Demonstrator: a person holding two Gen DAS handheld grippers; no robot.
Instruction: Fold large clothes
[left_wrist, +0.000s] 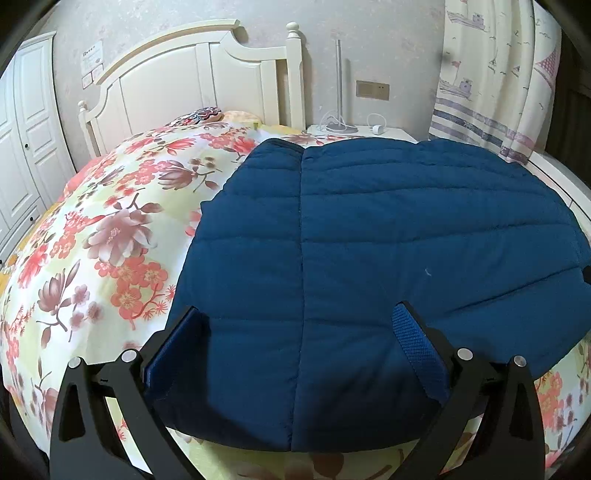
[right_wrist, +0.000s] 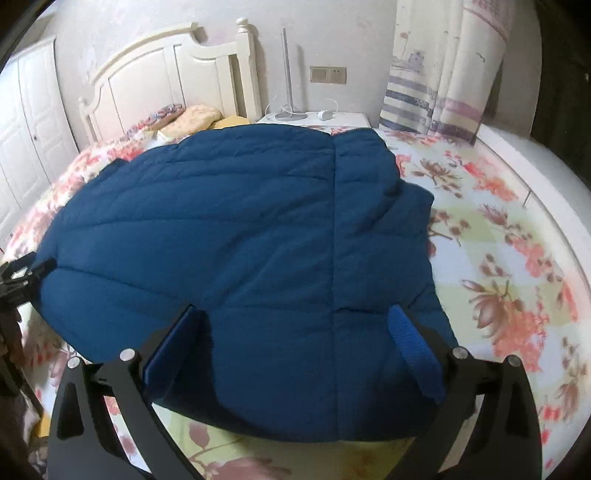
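left claw (left_wrist: 295, 325) spread wide over blue jacket (left_wrist: 369, 229) | right claw (right_wrist: 295, 325) spread wide, same

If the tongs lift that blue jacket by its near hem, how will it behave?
The jacket is probably floppy: it drapes flat on the bed. Its puffy quilting suggests it is light but bulky. It would likely sag between the open tongs.
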